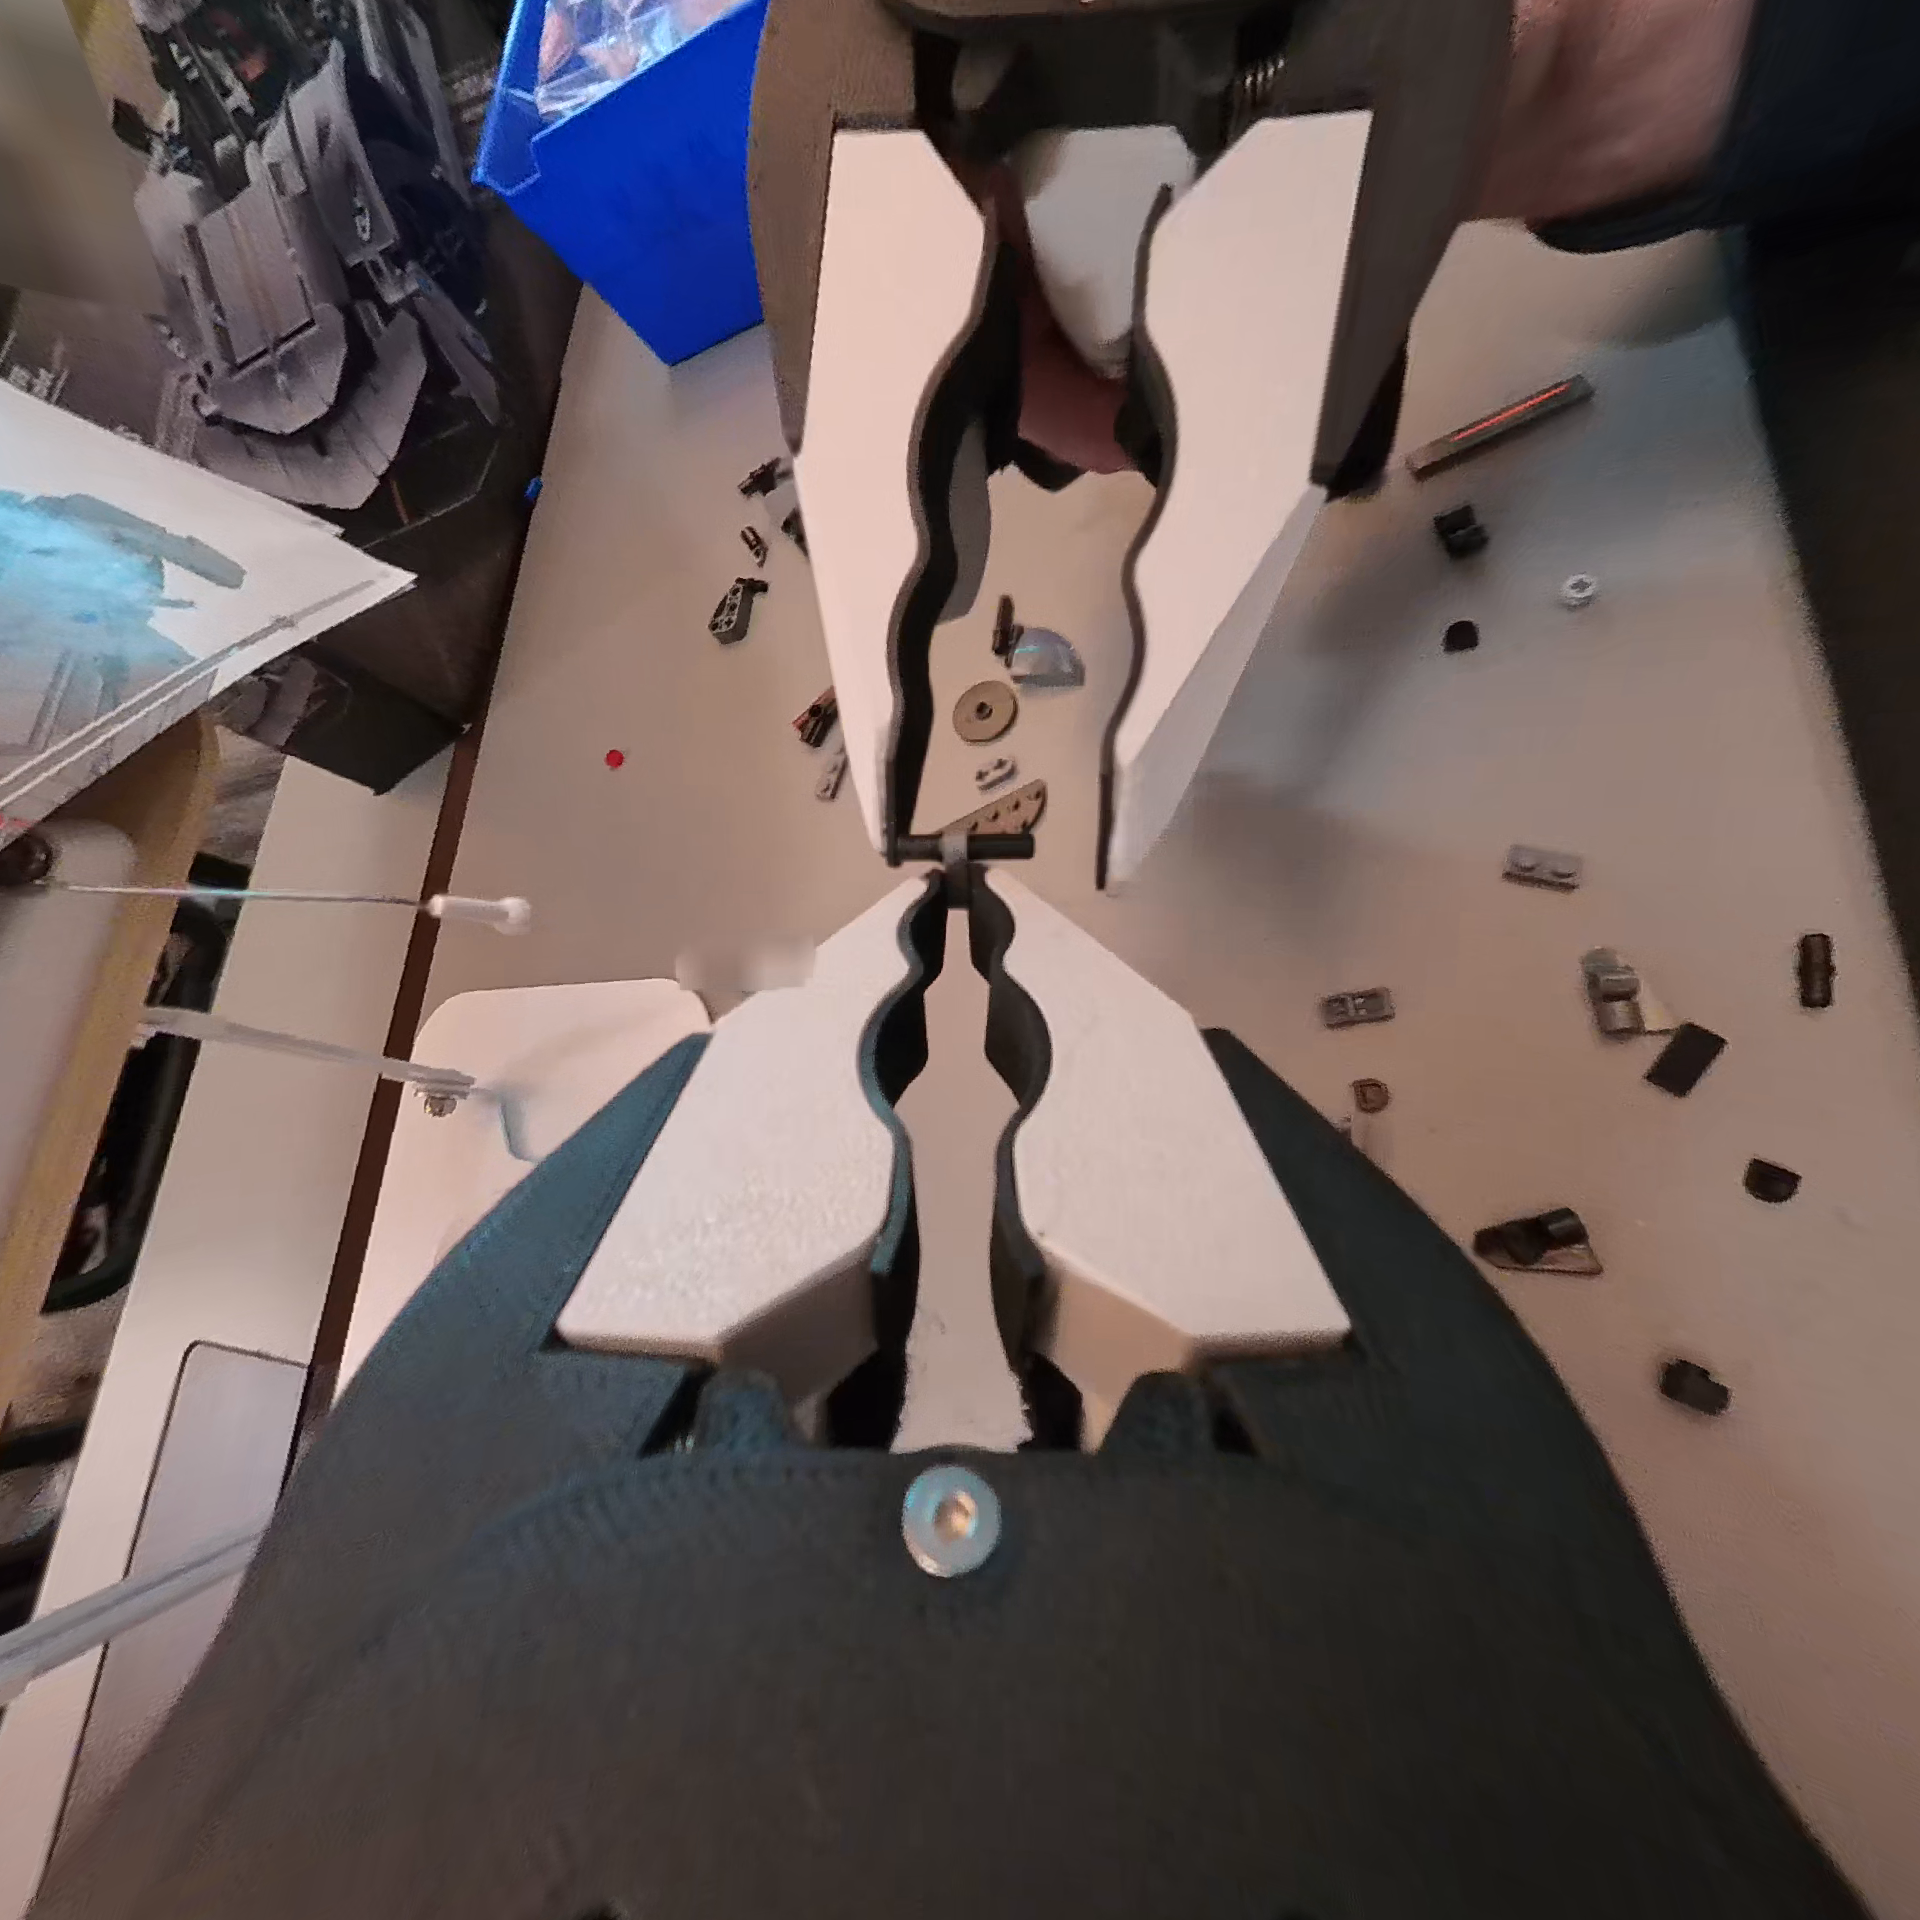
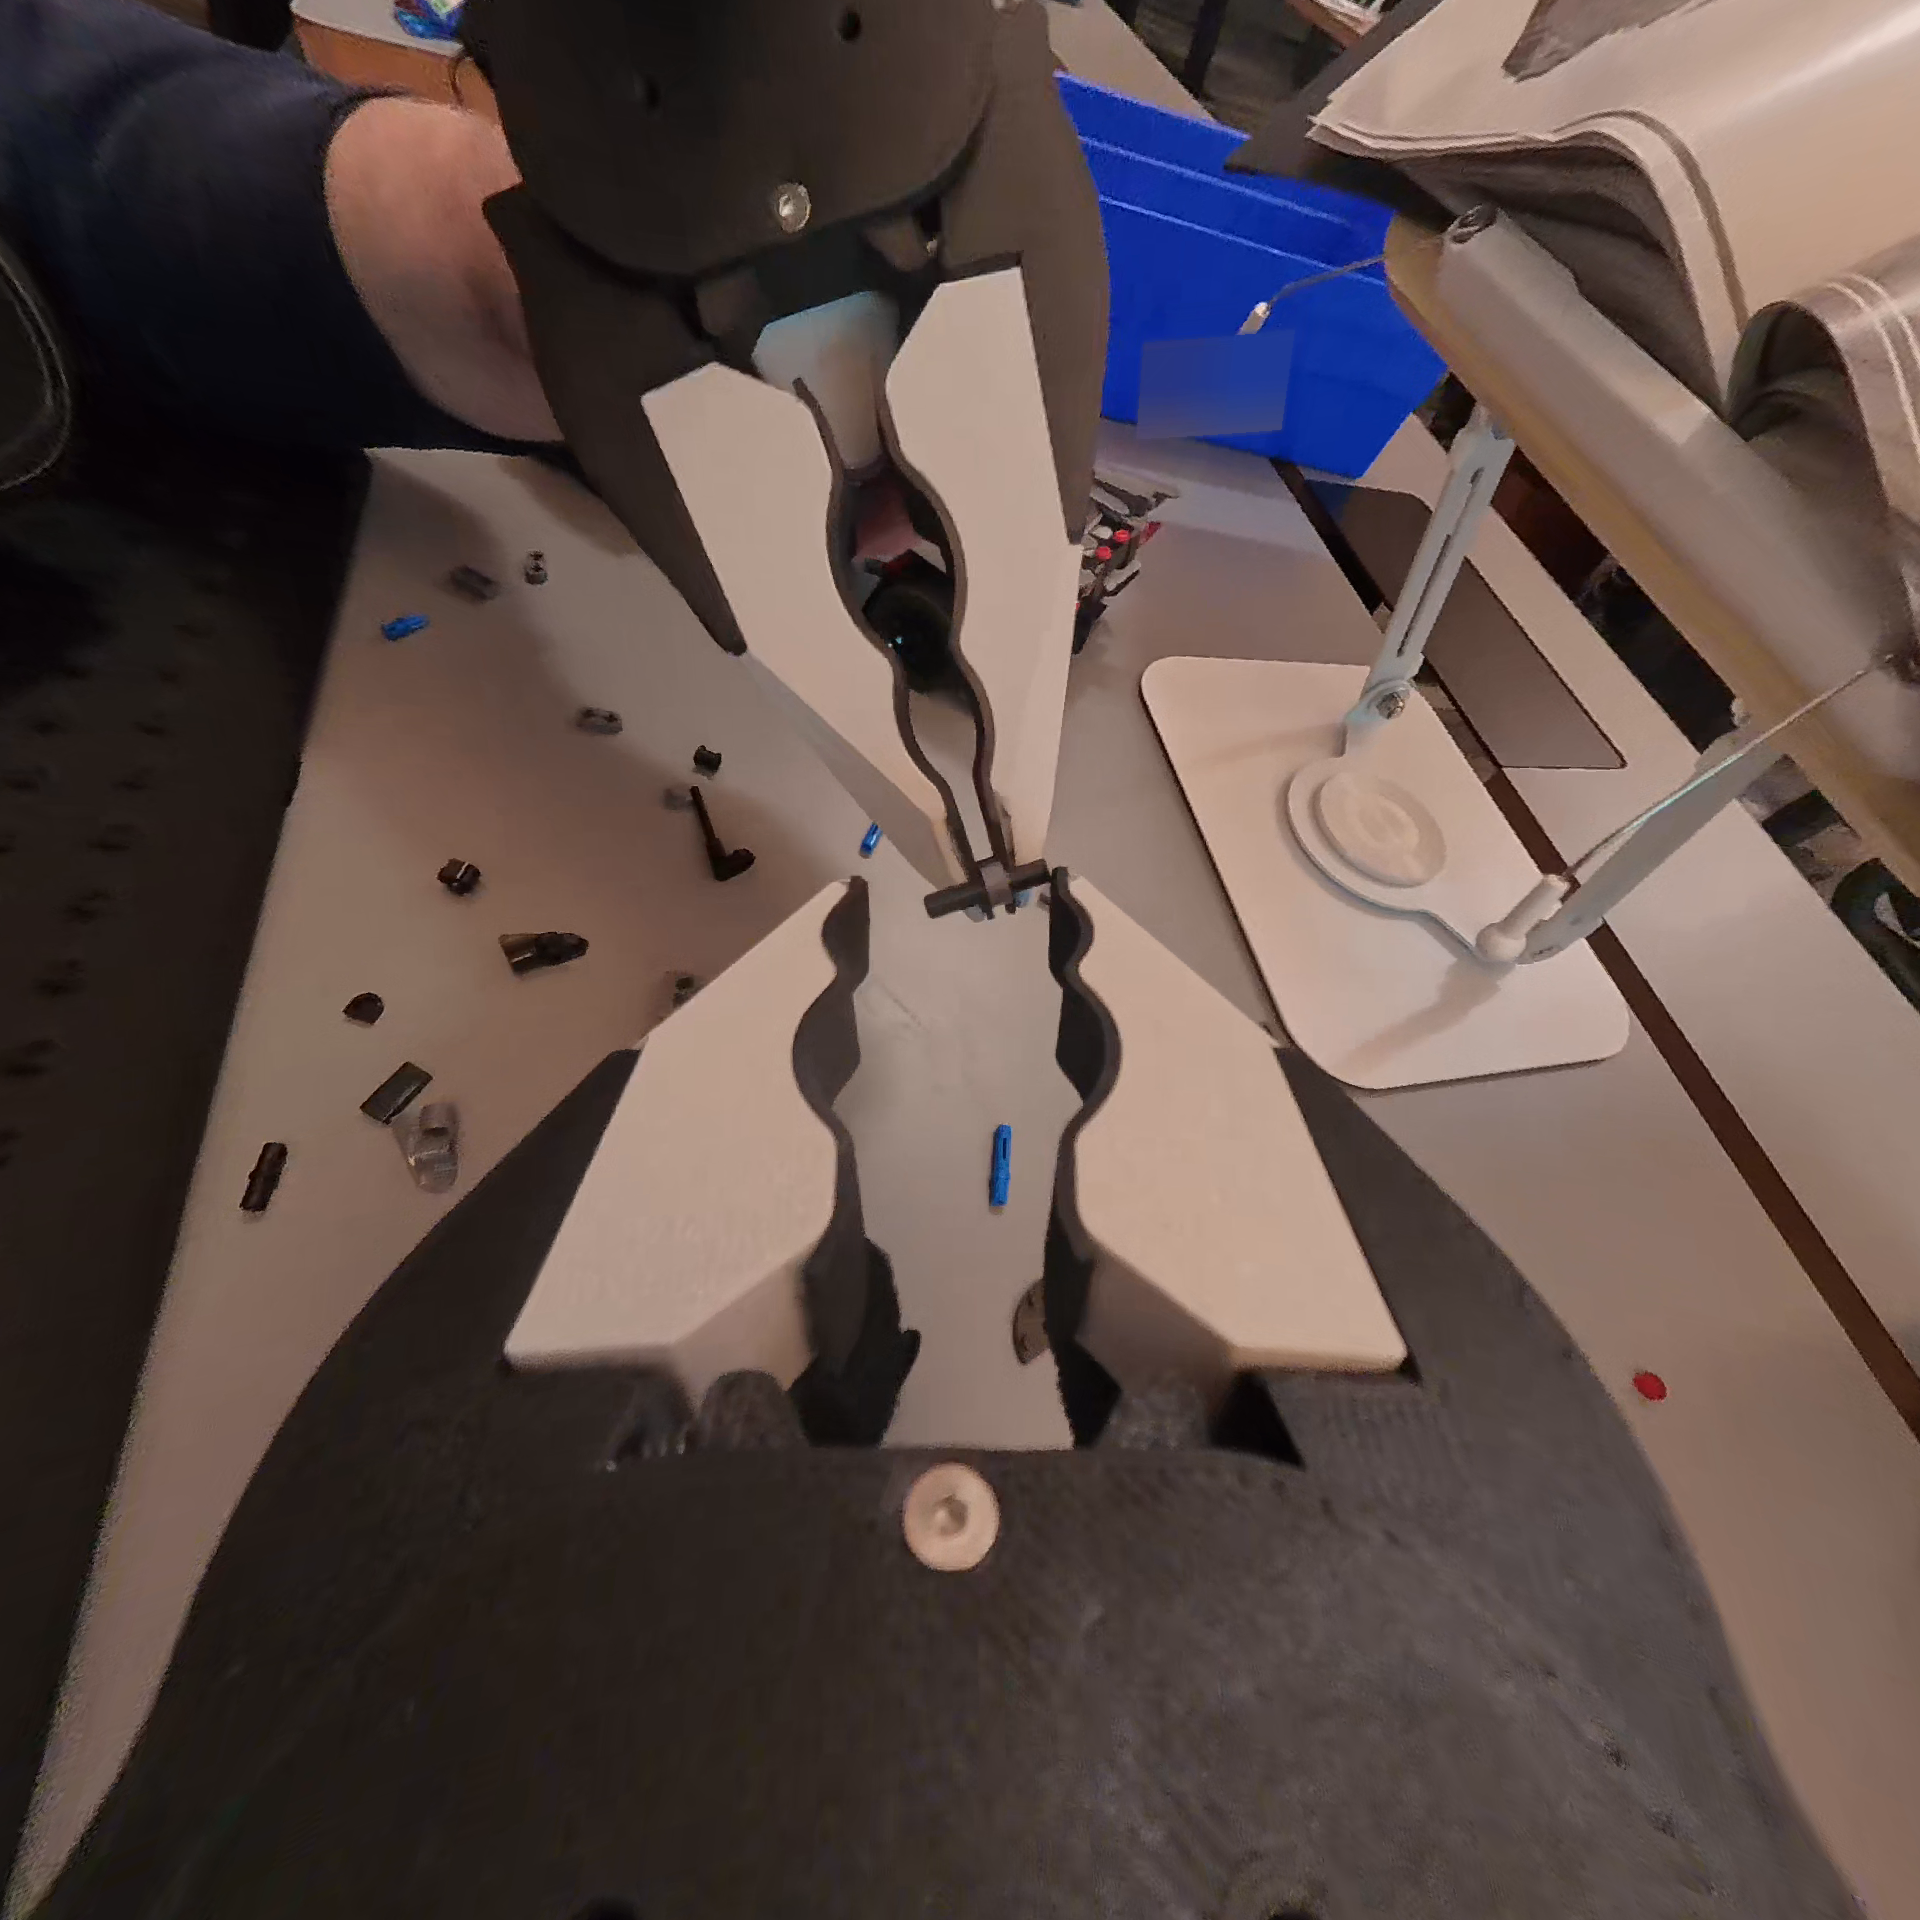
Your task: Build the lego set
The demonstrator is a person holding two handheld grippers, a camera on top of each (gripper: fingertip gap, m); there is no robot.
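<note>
My left gripper [image 1: 956, 896] is shut on a small T-shaped lego piece: a black axle [image 1: 992, 847] through a grey connector [image 1: 954, 837], held just above the white table [image 1: 644, 935]. My right gripper [image 1: 1003, 862] faces it from the far side, open, with a fingertip at each end of the axle. One fingertip [image 1: 896, 831] touches the axle's left end. In the right wrist view, my right gripper [image 2: 956, 889] is open around the axle [image 2: 951, 900], and the left gripper [image 2: 987, 847] pinches the piece from above.
Several small dark and grey lego parts lie scattered on the table, among them a grey wedge plate [image 1: 1006, 810], a round disc [image 1: 984, 713] and a blue pin [image 2: 1000, 1164]. A blue bin [image 2: 1247, 260], a booklet stand's base [image 2: 1382, 883] and a part-built model [image 2: 1117, 540] stand nearby. Between my left fingertips and the blue pin [image 2: 1000, 1164] there is roughly 11 centimetres.
</note>
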